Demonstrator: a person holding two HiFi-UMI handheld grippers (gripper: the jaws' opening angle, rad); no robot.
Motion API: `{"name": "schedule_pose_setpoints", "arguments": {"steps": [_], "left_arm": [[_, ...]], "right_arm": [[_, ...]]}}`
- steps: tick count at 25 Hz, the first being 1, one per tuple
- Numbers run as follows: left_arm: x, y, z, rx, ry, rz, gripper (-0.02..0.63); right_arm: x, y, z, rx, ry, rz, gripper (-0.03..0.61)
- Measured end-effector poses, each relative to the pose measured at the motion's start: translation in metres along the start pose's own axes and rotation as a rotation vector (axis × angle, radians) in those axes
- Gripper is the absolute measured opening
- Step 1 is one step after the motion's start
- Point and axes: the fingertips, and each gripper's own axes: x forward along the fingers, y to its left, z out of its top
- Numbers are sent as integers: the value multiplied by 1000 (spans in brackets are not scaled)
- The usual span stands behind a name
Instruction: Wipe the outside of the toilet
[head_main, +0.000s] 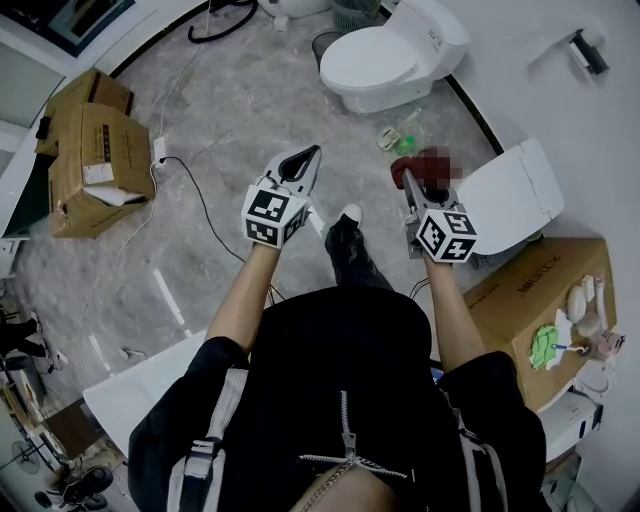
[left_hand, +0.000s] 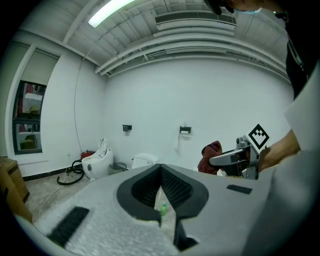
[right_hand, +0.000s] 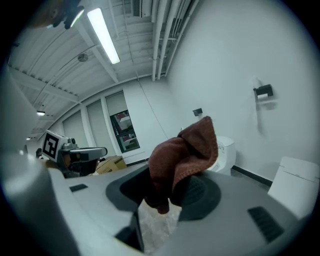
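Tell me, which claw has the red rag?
The right claw: its jaws are shut on the red rag, which sticks up between them. The left claw holds nothing, and its jaws are together.

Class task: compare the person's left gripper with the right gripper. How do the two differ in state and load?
The left gripper is shut on nothing; the right gripper is shut on a crumpled dark red cloth. In the head view the left gripper hangs over grey marbled floor, the right gripper beside a white toilet. Both carry a black-and-white marker cube.
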Motion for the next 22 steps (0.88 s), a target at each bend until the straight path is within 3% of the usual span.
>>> {"name": "schedule_pose_setpoints", "arguments": {"steps": [14, 18, 22], "left_arm": [[201, 121, 21, -15, 96, -105, -2], [240, 134, 15, -24, 123, -143, -2], [289, 134, 1, -26, 150, -214, -2]], "right_arm": [[186, -101, 72, 7, 43, -67, 155], [220, -119, 70, 31, 86, -65, 153], [248, -153, 56, 79, 113, -134, 155]]}}
